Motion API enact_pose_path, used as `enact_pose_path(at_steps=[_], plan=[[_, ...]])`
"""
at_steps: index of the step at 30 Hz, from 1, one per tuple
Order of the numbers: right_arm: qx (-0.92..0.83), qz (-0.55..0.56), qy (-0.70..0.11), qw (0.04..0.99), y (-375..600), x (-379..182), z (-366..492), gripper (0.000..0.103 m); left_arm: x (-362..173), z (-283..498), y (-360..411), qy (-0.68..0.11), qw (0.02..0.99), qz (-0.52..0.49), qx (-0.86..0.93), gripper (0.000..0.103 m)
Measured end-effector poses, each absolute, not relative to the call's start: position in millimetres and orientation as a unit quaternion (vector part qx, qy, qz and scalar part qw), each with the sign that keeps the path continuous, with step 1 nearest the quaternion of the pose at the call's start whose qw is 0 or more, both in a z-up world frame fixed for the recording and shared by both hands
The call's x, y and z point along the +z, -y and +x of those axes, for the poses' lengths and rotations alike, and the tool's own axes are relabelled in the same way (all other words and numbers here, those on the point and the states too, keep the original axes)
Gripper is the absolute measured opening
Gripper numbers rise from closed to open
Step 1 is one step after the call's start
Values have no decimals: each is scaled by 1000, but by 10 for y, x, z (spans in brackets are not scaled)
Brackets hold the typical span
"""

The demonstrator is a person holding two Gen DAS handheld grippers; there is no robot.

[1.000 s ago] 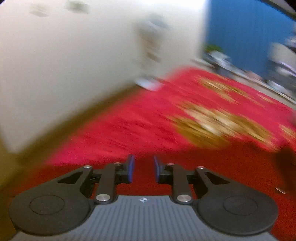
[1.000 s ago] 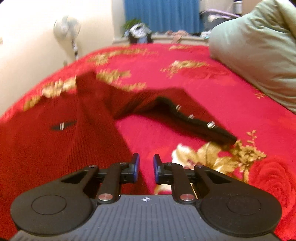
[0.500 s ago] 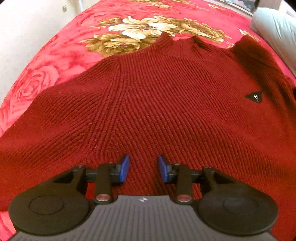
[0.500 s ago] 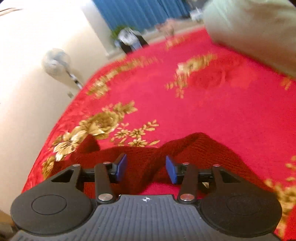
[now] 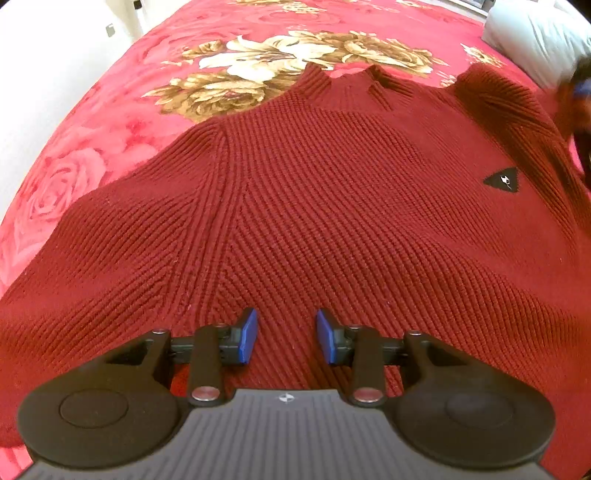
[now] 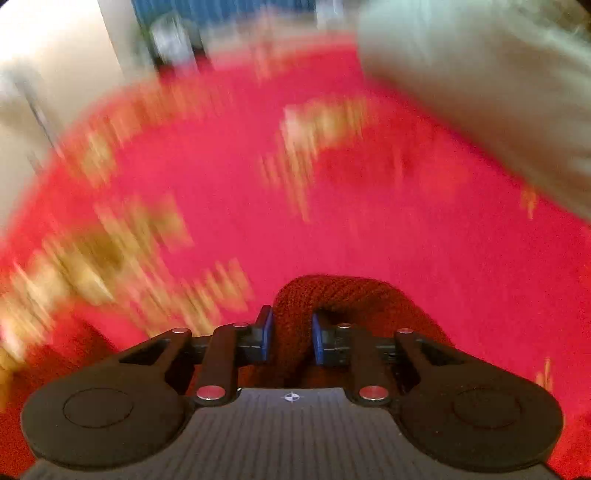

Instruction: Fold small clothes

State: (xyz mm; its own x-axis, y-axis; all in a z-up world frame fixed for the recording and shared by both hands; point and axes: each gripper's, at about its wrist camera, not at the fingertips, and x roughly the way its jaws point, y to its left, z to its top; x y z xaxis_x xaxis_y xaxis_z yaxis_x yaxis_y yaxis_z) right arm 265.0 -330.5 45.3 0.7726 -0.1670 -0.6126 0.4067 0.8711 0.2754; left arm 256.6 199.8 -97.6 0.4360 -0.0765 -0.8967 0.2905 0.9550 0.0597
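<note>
A dark red knit sweater (image 5: pixel 332 206) lies flat on the red floral bedspread (image 5: pixel 122 110), collar (image 5: pixel 351 85) at the far side, a small black triangular logo (image 5: pixel 503 180) on its right chest. My left gripper (image 5: pixel 286 336) is open and empty, hovering over the sweater's lower middle. My right gripper (image 6: pixel 290 338) is shut on a bunched fold of the sweater (image 6: pixel 343 299), which humps up between the blue pads (image 6: pixel 266 334). The right wrist view is motion-blurred. A blurred dark shape at the left wrist view's right edge overlaps the sweater's right sleeve (image 5: pixel 517 110).
A pale green pillow (image 6: pixel 480 92) lies at the right of the bed and shows in the left wrist view (image 5: pixel 535 33) too. A light wall (image 5: pixel 44 55) runs along the bed's left edge. Blue curtains (image 6: pixel 221 11) hang at the far end.
My right gripper has closed on a fold of the sweater and is moving fast. My left gripper swung down from the wall to over the sweater and has held there, open.
</note>
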Motion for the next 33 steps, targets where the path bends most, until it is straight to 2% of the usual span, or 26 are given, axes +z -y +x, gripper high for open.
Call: enact_pose_path(at_steps=[2, 4, 6, 10, 12, 16, 19, 21, 25, 28, 30, 33], plan=[[-161, 219, -219, 937, 3412, 648, 2305, 22, -974, 2568, -1998, -520, 841, 105, -110, 40], [-182, 253, -191, 931, 3584, 533, 2066, 22, -972, 2569, -1986, -519, 841, 107, -109, 40], [-231, 257, -208, 915, 3737, 184, 1945, 22, -974, 2574, -1951, -518, 841, 114, -105, 40], [-283, 324, -320, 844, 4113, -696, 1804, 22, -975, 2564, -1931, -517, 841, 120, -103, 41], [-295, 352, -329, 825, 4238, -904, 1656, 27, -974, 2561, -1937, -517, 841, 119, -104, 41], [-266, 328, -310, 852, 4392, -867, 1635, 33, -977, 2568, -1931, -518, 840, 119, -104, 41], [-265, 305, -311, 860, 4629, -795, 1883, 35, -980, 2580, -1906, -518, 840, 124, -103, 42], [-271, 297, -319, 858, 4837, -792, 2069, 41, -985, 2584, -1893, -517, 840, 126, -102, 42], [-273, 333, -320, 844, 5246, -810, 2326, 42, -993, 2606, -1911, -518, 840, 123, -105, 43], [-266, 360, -321, 835, 5427, -807, 2432, 27, -999, 2624, -1915, -519, 840, 122, -106, 43], [-253, 365, -314, 839, 5452, -732, 2480, 10, -1002, 2630, -1903, -519, 839, 124, -106, 43], [-249, 371, -233, 864, 5483, -393, 2371, 7, -1005, 2638, -1900, -519, 839, 124, -106, 44]])
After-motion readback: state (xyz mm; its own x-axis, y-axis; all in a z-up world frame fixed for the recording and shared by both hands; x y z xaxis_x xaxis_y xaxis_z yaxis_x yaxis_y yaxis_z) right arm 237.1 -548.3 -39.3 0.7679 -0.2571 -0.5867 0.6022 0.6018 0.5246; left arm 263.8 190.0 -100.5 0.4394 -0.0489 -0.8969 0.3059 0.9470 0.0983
